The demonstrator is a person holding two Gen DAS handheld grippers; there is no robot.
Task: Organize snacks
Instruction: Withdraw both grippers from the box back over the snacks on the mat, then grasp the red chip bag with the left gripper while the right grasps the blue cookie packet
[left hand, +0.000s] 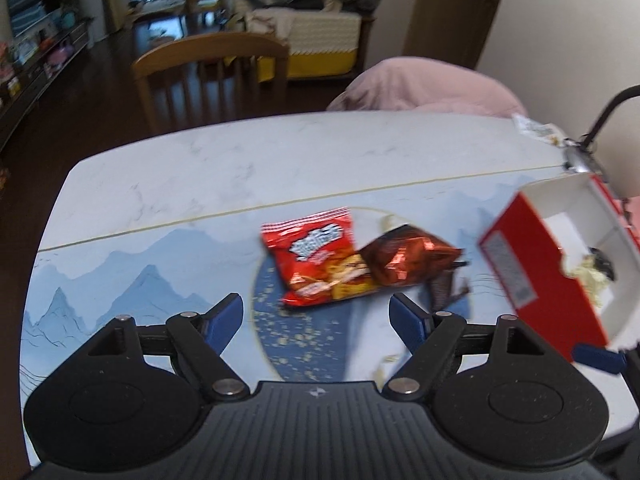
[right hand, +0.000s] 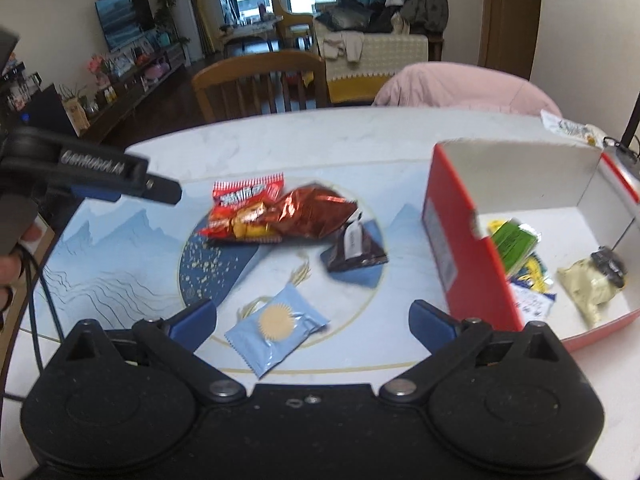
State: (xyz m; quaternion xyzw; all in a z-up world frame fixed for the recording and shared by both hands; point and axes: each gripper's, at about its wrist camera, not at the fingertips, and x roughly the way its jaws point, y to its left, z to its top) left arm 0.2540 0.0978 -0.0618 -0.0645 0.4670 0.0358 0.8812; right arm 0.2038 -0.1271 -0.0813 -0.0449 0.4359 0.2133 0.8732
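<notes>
Red and copper-brown snack packets (right hand: pixel 248 212) lie touching at the centre of the patterned table (right hand: pixel 120 248), a pale blue sachet (right hand: pixel 276 330) nearer, between the wide-spread fingers of the empty right gripper (right hand: pixel 312 318). Left gripper (left hand: pixel 316 314) gapes empty; red box (right hand: pixel 452 240) at right.

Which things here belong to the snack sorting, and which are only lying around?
For the job:
red snack packet
brown foil packet
dark packet
light blue packet
red box
green packet inside it
left gripper, right gripper, both open

Lying about:
wooden chair
pink cloth
white wrapper
</notes>
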